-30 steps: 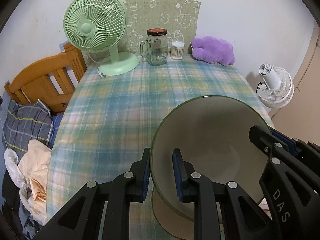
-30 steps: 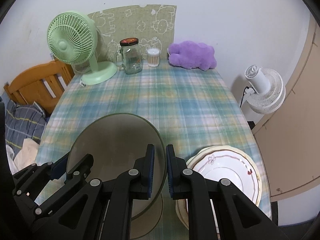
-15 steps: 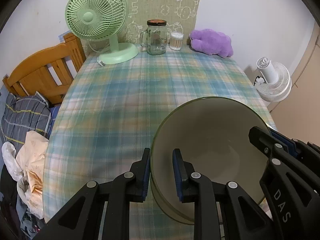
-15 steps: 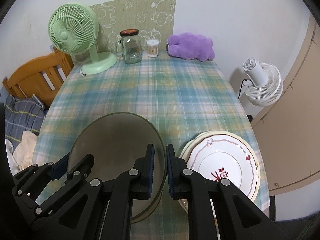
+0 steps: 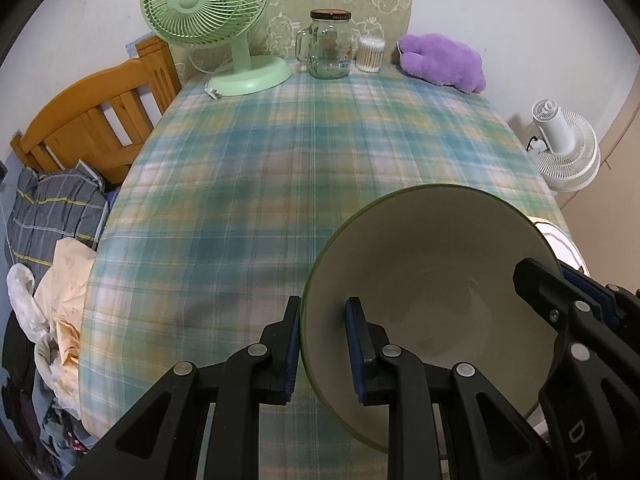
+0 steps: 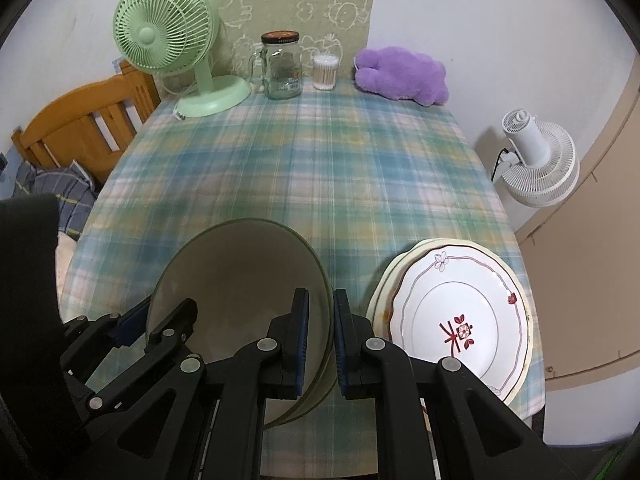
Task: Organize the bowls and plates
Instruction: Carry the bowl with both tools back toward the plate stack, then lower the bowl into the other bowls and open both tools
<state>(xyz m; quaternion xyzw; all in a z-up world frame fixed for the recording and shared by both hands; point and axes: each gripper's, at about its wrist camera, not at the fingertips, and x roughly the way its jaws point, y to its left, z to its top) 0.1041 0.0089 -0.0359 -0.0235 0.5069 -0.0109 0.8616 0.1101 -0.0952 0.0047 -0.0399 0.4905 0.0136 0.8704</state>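
A big cream bowl with a green rim (image 5: pixel 432 288) is held between both grippers above the near end of the plaid table. My left gripper (image 5: pixel 322 350) is shut on its left rim. My right gripper (image 6: pixel 320 342) is shut on its right rim; the bowl also shows in the right wrist view (image 6: pixel 240 280). Under it a second bowl's edge (image 6: pixel 316 396) shows on the cloth. A stack of plates (image 6: pixel 460 316), the top one white with a red flower mark, lies to the right near the table's right edge.
At the far end stand a green fan (image 5: pixel 208 20), a glass jar mug (image 5: pixel 330 50), a cotton swab tub (image 5: pixel 371 54) and a purple plush (image 5: pixel 444 62). A wooden chair (image 5: pixel 92 120) and clothes lie left. A white floor fan (image 6: pixel 536 160) stands right.
Both grippers have lifted with the bowl and drawn back, so more of the table and the whole plate stack show. The grips on the rim have not changed.
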